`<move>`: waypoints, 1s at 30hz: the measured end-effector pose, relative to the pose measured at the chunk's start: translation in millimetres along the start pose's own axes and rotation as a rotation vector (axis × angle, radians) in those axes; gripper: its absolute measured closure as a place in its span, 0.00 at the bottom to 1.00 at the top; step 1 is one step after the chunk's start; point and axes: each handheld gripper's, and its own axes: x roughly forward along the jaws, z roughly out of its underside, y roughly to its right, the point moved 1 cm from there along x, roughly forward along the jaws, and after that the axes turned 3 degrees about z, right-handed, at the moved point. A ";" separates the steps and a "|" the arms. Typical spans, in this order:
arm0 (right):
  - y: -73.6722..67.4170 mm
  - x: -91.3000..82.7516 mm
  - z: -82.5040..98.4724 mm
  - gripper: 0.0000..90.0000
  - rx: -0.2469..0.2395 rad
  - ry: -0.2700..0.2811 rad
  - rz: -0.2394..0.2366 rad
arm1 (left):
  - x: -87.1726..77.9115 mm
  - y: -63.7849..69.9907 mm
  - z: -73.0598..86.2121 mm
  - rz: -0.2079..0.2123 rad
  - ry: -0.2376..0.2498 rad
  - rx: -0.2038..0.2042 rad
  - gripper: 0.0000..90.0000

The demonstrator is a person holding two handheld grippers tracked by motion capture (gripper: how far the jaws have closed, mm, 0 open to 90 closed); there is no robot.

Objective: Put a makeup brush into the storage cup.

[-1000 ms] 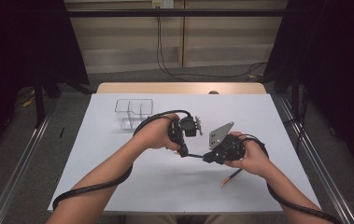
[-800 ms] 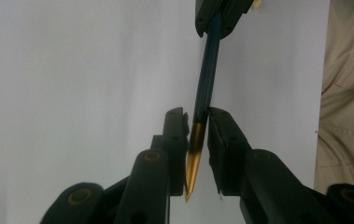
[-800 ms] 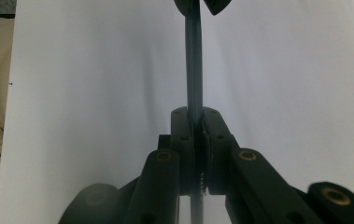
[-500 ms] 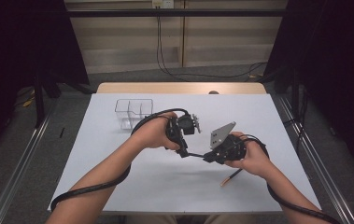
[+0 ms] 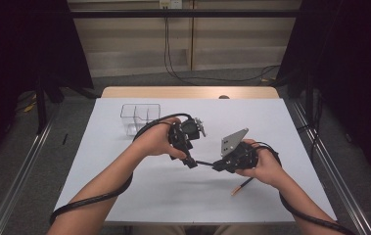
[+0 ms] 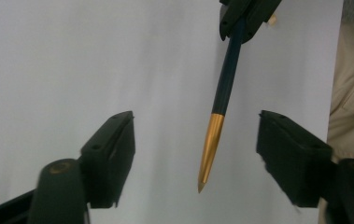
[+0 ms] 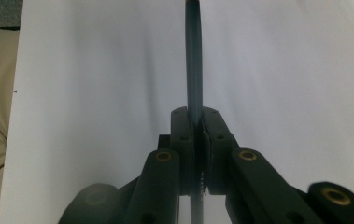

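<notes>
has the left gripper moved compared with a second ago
Yes, slightly. In the high view the left gripper sits a touch nearer the clear box than before. Its jaws have just been opening off the pen, which the right gripper holds.

Dark blue pen (image 6: 227,70) with a gold tip, matte black left claw (image 6: 195,158), black right claw (image 7: 198,140) with brass-coloured pivot pins, plain white surface (image 5: 124,196) with a pale wood far edge, clear colourless plastic box (image 5: 140,117), grey three-cornered plate (image 5: 234,141), beige clothing (image 6: 352,84)
</notes>
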 end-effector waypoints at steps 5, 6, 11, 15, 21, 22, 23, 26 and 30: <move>0.4 -0.6 1.2 0.94 -0.003 0.005 0.002 | -2.6 -0.1 5.9 0.003 0.038 0.015 0.15; 0.5 -1.0 1.4 0.94 -0.001 0.005 0.004 | -3.1 0.1 7.2 0.006 0.057 0.008 0.14; 0.3 -2.3 2.7 0.94 0.008 0.013 0.003 | -9.1 -3.8 16.1 0.016 0.151 0.005 0.08; 0.3 -2.9 3.8 0.94 0.011 0.017 0.007 | -10.4 -3.1 23.4 0.017 0.206 0.012 0.06; 0.7 -3.6 3.1 0.94 0.022 0.043 0.012 | -10.6 -4.4 32.7 0.007 0.323 0.037 0.06; 0.3 -3.5 2.6 0.94 0.021 0.048 0.011 | -10.6 -5.1 34.4 0.002 0.336 0.036 0.06; -0.1 -3.5 2.3 0.94 0.019 0.050 0.012 | -10.7 -5.9 36.0 -0.002 0.352 0.033 0.07; -0.5 -3.3 1.5 0.94 0.019 0.057 0.012 | -10.5 -7.1 40.6 0.005 0.404 0.012 0.07; 0.1 -3.1 1.9 0.94 0.028 0.069 0.015 | -9.6 -5.9 44.9 -0.002 0.463 0.017 0.07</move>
